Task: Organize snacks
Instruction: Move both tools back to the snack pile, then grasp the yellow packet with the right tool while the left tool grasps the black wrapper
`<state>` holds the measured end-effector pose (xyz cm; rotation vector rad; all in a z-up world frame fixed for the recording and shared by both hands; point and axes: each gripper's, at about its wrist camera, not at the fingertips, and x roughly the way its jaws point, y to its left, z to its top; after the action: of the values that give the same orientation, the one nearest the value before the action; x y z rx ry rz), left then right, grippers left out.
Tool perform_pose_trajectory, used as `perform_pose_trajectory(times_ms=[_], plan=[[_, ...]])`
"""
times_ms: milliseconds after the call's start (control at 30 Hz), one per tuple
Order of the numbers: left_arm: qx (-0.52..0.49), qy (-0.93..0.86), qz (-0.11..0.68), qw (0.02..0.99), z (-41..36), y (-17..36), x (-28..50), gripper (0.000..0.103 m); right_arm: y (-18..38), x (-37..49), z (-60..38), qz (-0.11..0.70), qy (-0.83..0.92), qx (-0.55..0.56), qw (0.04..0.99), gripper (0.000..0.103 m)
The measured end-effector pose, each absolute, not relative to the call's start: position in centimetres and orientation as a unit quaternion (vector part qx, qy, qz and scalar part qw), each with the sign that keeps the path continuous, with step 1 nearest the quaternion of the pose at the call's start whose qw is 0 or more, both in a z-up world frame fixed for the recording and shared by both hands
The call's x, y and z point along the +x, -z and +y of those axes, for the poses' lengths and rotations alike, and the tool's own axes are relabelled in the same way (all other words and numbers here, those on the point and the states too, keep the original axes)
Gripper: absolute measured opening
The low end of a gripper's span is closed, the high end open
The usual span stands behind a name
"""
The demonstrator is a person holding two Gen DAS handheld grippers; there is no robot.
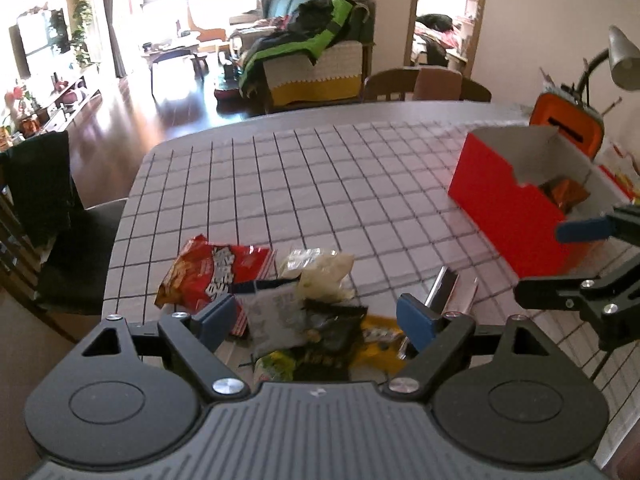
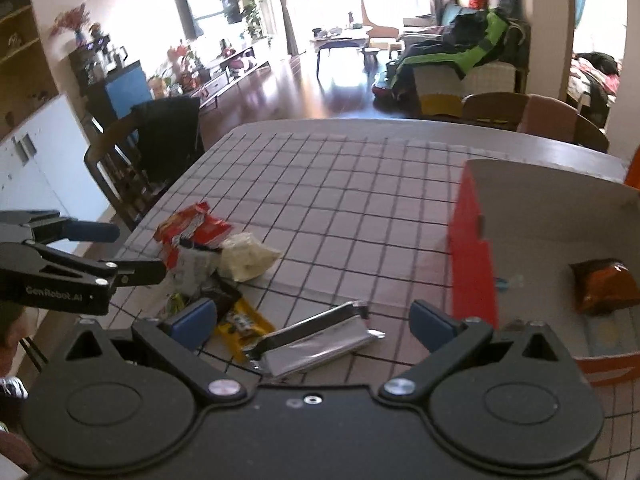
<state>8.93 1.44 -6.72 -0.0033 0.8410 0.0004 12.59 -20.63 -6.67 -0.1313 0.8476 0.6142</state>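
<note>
Both of your grippers are spread wide with nothing between the pads. Your left gripper point(image 1: 322, 314) hovers over the heap of snack packets point(image 1: 280, 304) on the gridded tablecloth point(image 1: 320, 184): the white printed packet point(image 1: 276, 312) and the dark packet point(image 1: 332, 328) sit straight between its jaws, the red crinkled bag point(image 1: 208, 276) lies just beyond the left jaw, the pale cream bag point(image 1: 324, 276) just ahead of the gap, and a yellow packet point(image 1: 380, 344) peeks out near the right jaw. Your right gripper point(image 2: 314, 320) has the silver foil packet point(image 2: 316, 340) lying flat between its jaws, tilted across the gap, apart from the heap on its left-jaw side. The red box point(image 2: 472, 264) stands just outside the right jaw, open on top, with one brown-orange packet point(image 2: 604, 286) already inside. These all look light, soft and air-filled, so they will likely crumple and slide rather than resist; the foil looks slick and may skate on the cloth. I would take the silver one across its narrow width near the middle, pinching gently so it does not burst or squirt out. In the heap, pick the topmost packet by a crimped edge, since a deep bite could drag its neighbours along.
</note>
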Motion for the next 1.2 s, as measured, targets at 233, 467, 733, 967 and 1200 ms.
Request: perform_pose_trajectory(times_ms=[233, 467, 733, 967, 1200], plan=[[-0.007, 0.016, 0.427, 0.904, 3.4, 9.0, 8.9, 0.087, 8.4, 11.5, -17.5, 0.408, -0.323, -0.108, 0.847, 0.103], [-0.009, 0.032, 0.443, 0.896, 4.7, 10.6, 8.9, 0.087, 10.8, 10.5, -13.8, 0.379, -0.372, -0.190, 0.826, 0.103], [-0.002, 0.068, 0.466, 0.882, 4.1, 12.4, 9.7, 0.087, 14.3, 11.6, -11.2, 0.383, -0.403, -0.250, 0.792, 0.093], [0.009, 0.074, 0.486, 0.871, 3.1, 13.6, 11.5, 0.081, 16.1, 13.3, -10.7, 0.404, -0.412, -0.252, 0.777, 0.075], [0.007, 0.079, 0.509, 0.857, 2.7, 14.8, 13.5, 0.062, 16.6, 13.4, -10.1, 0.406, -0.433, -0.260, 0.761, 0.061]])
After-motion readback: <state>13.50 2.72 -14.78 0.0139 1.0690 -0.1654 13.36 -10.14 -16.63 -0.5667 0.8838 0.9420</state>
